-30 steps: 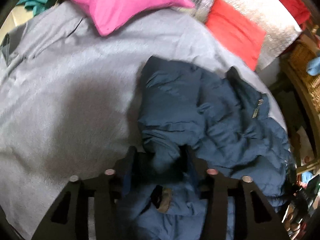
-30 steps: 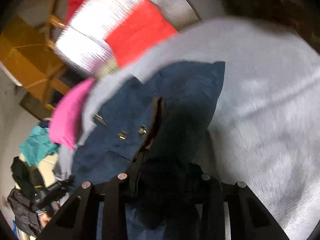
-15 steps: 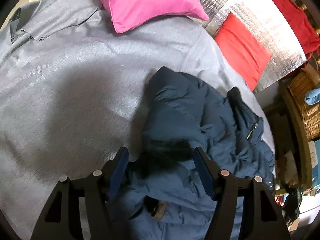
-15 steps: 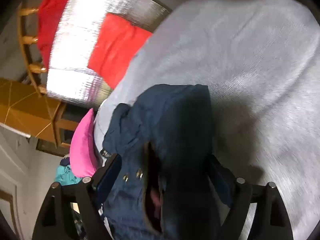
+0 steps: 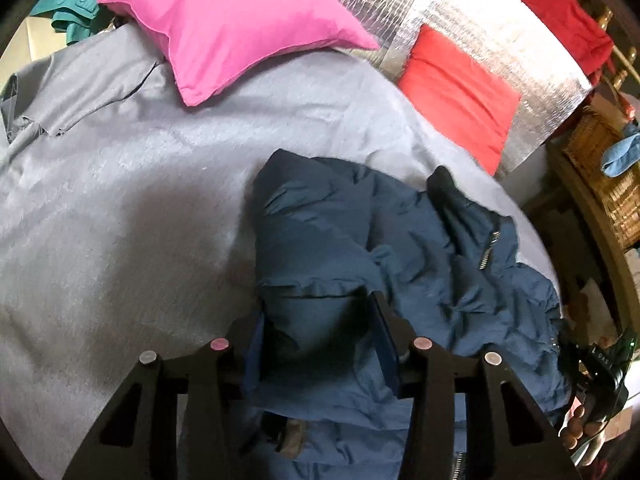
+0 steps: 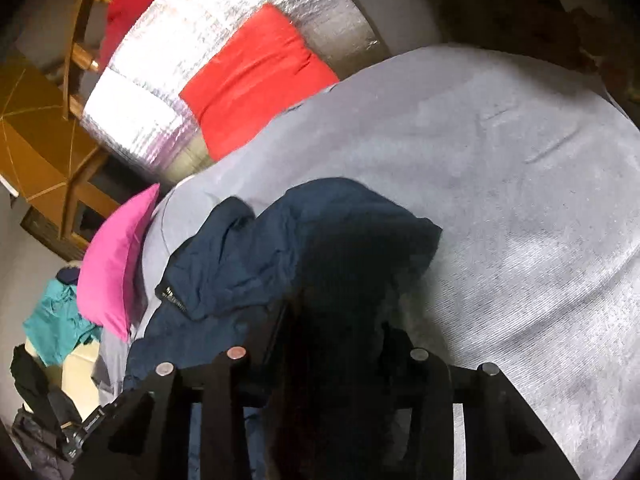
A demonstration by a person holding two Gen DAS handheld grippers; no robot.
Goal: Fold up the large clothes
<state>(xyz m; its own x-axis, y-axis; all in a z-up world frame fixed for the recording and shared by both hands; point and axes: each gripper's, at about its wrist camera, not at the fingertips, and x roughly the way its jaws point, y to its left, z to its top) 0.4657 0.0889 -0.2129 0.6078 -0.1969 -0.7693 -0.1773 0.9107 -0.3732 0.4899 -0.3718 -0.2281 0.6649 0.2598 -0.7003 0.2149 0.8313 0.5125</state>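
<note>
- While half a second ago our left gripper stood wide over the navy padded jacket, its blue-padded fingers now sit closer in, with a thick roll of jacket fabric bunched between them; we judge that the jaws have narrowed onto the cloth.
- Our right gripper shows the same change: its fingers were spread well apart a moment ago and now stand nearer each other, with dark fabric filling the gap. That spot is deep in shadow, so we cannot tell for certain whether the pads truly pinch the cloth.
- The jacket lies crumpled on the grey bedsheet, towards the side nearest us, with its collar and zip rumpled on top. It sits well apart from the pink pillow and the red cushion at the head of the bed.
- For the task, we read this as a fresh grasp on the near edge of the jacket, one grip on each side; the fold itself is not yet made, since the garment is bunched rather than flat.
- The next move, as we judge it, calls for lifting both holds together and carrying the edge over. Puffy fabric may slip from a shallow pinch.
</note>
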